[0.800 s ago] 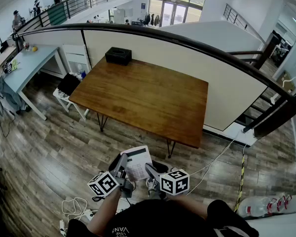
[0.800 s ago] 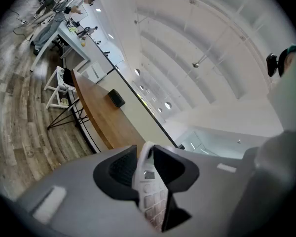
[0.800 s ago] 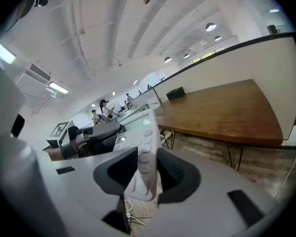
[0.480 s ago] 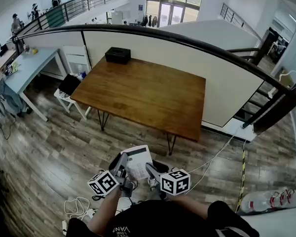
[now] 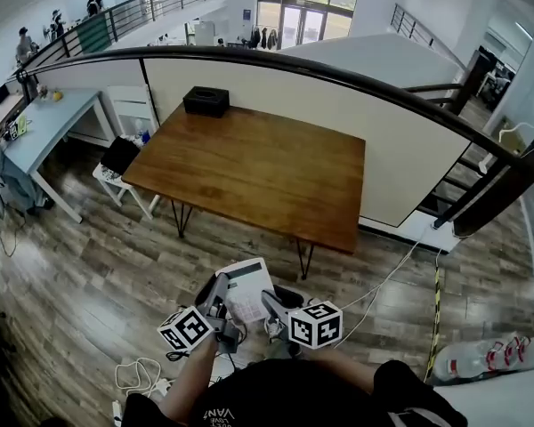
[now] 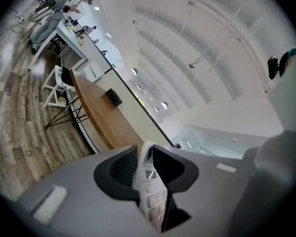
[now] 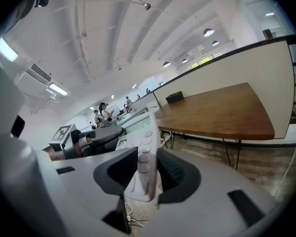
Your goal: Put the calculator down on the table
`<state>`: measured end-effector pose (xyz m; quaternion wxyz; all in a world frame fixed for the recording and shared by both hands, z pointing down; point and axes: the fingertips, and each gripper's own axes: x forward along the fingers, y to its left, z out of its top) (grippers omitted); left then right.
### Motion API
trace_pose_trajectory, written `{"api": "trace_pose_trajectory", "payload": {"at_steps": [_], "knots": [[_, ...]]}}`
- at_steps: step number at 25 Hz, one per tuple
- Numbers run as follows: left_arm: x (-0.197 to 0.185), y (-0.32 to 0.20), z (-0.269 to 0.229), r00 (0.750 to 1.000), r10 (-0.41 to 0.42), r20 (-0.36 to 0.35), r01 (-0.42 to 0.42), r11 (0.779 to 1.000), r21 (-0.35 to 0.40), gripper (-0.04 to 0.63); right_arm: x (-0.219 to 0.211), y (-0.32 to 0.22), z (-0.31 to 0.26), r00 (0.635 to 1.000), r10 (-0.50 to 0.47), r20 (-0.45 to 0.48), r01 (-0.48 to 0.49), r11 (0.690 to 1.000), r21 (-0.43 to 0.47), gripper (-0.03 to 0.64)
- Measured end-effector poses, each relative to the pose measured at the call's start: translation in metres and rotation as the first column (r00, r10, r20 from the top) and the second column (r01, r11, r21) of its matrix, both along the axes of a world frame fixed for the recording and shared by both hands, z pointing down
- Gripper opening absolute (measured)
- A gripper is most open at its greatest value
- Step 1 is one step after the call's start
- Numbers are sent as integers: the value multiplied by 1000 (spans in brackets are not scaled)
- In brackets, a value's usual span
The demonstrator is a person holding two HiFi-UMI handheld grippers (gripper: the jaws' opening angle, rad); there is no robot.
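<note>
I hold a white calculator [image 5: 247,290] off the wooden floor between both grippers, low in the head view and well short of the brown wooden table [image 5: 249,172]. My left gripper [image 5: 221,287] is shut on its left edge. My right gripper [image 5: 270,302] is shut on its right edge. In the left gripper view the calculator [image 6: 149,184] stands edge-on between the jaws of the left gripper [image 6: 147,164], and the table [image 6: 96,115] is far off. In the right gripper view its keys and display [image 7: 140,149] sit in the right gripper [image 7: 147,167], with the table [image 7: 222,112] ahead.
A black box [image 5: 206,101] lies at the table's far left corner. A curved white partition with a dark rail [image 5: 400,145] runs behind the table. A white stool [image 5: 120,163] and a pale blue desk [image 5: 44,118] stand at left. Cables [image 5: 138,372] trail on the floor near my feet.
The table has drifted slightly left in the head view as the camera shifted. Both grippers and the calculator keep their places and their hold.
</note>
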<state>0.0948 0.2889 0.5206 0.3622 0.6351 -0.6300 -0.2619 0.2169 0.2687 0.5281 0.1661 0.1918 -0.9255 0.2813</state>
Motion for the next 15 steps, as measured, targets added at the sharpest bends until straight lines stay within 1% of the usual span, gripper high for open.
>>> {"api": "trace_pose_trajectory", "payload": {"at_steps": [8,15], "knots": [[-5,-42,3,1000,-23,-5,23,1000,-7,100,-5,-43,3,1000,-25,-7,25,1000,-10,133],[-13,-86,5,997,-73,-11,73,997,-4,100,-15,-94,4,997,-78,-15,77,997,-7,133]]}}
